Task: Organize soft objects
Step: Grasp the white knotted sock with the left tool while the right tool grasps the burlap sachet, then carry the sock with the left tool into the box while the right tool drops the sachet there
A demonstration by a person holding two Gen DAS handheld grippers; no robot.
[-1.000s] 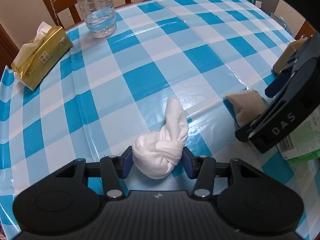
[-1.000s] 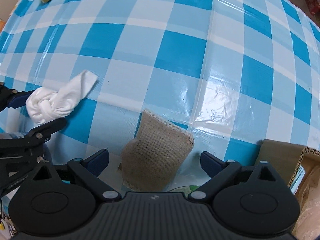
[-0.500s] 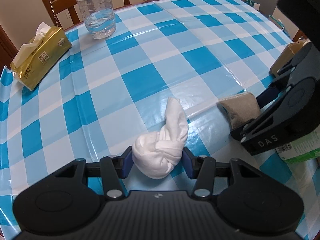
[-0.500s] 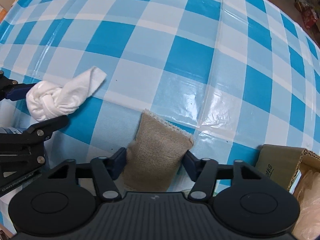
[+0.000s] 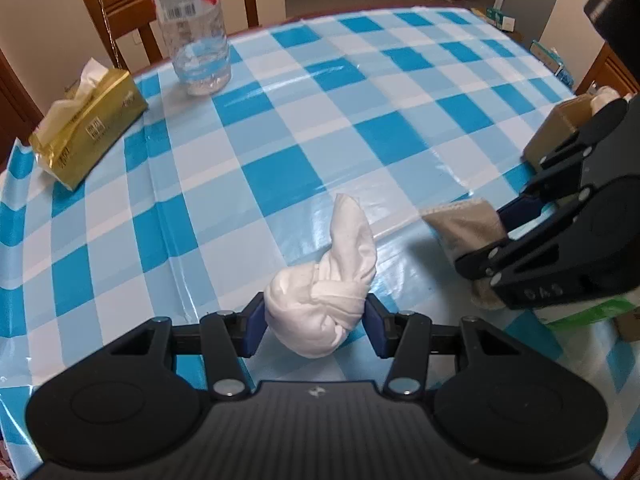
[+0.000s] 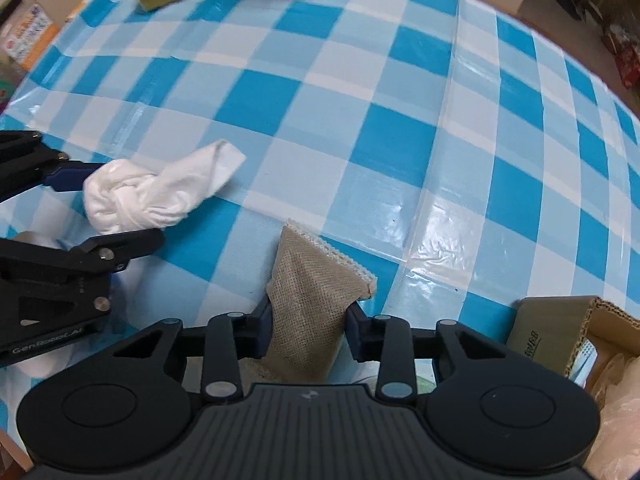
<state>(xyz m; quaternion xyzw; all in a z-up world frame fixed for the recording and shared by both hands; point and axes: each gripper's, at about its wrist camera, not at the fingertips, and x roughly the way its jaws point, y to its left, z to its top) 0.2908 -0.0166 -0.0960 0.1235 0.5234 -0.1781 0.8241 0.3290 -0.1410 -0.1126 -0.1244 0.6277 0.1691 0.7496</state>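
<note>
My left gripper (image 5: 314, 326) is shut on a knotted white cloth (image 5: 324, 300) and holds it just above the blue checked tablecloth (image 5: 280, 176). The cloth also shows in the right wrist view (image 6: 152, 196), with the left gripper (image 6: 100, 216) around it. My right gripper (image 6: 306, 330) is shut on a tan burlap pouch (image 6: 312, 304) and holds it off the table. In the left wrist view the pouch (image 5: 464, 224) sits in the right gripper (image 5: 504, 232) at the right.
A gold tissue pack (image 5: 88, 128) and a clear water bottle (image 5: 192, 36) stand at the far left, with a wooden chair (image 5: 120, 12) behind. An open cardboard box (image 6: 560, 336) with soft items sits at the right. A green-and-white package (image 5: 588, 312) lies under the right gripper.
My right gripper closed on the burlap pouch and lifted it. My left gripper kept its hold on the white cloth and rose a little, tilting the view up.
</note>
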